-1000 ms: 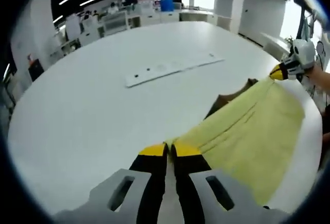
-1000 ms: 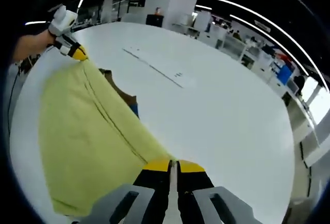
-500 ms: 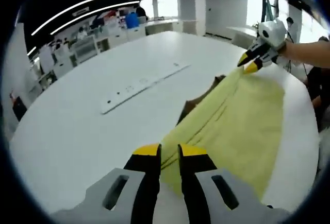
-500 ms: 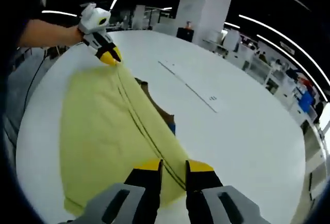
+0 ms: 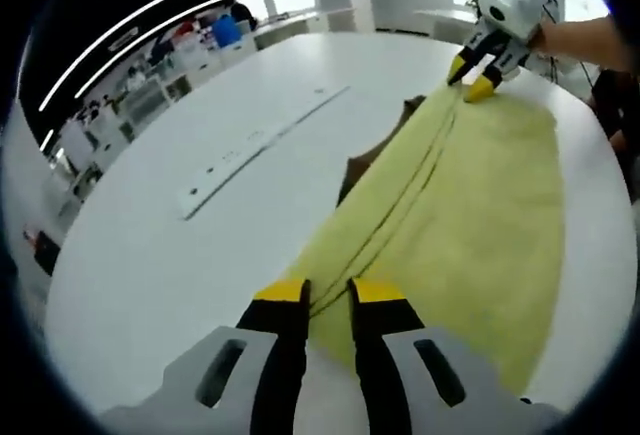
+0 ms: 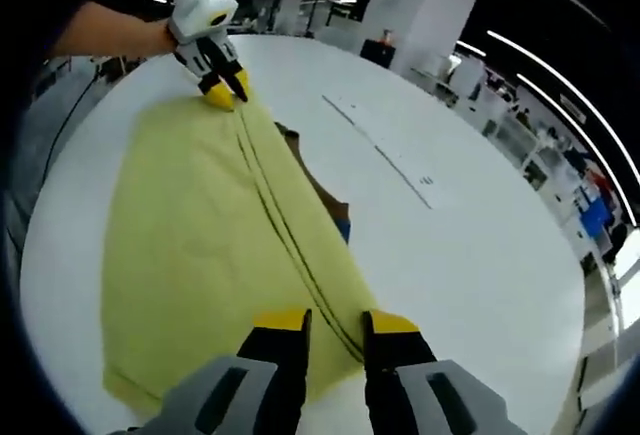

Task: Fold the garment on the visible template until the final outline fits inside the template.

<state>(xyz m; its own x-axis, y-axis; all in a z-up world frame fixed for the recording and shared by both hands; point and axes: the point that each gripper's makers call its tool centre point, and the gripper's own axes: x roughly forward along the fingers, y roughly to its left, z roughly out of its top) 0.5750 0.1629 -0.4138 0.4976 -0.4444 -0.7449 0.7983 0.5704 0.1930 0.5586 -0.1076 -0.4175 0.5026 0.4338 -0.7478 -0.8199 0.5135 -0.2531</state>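
A yellow garment point(image 5: 470, 215) lies flat on the white round table point(image 5: 150, 245), folded over, with a seam line along its length. Its fold edge runs between the two grippers. My left gripper point(image 5: 328, 297) is open at the near corner of the cloth, which reaches into the gap between its jaws. In the right gripper view the garment point(image 6: 200, 225) spreads to the left. My right gripper point(image 6: 336, 325) is open over its near corner, and the left gripper point(image 6: 222, 85) hovers at the far corner. A brown piece point(image 6: 322, 193) with a blue bit point(image 6: 343, 227) pokes out from under the cloth.
A long white strip point(image 5: 255, 140) lies on the table beyond the garment, also seen as the strip point(image 6: 385, 150) in the right gripper view. The right gripper point(image 5: 478, 70) is held by a person's hand point(image 5: 585, 40). The table edge runs close behind the cloth. Office desks stand far off.
Both grippers were shut on the garment's corners a second ago; both have opened and let go. The cloth now lies flatter on the table, and both cameras have lifted and tilted.
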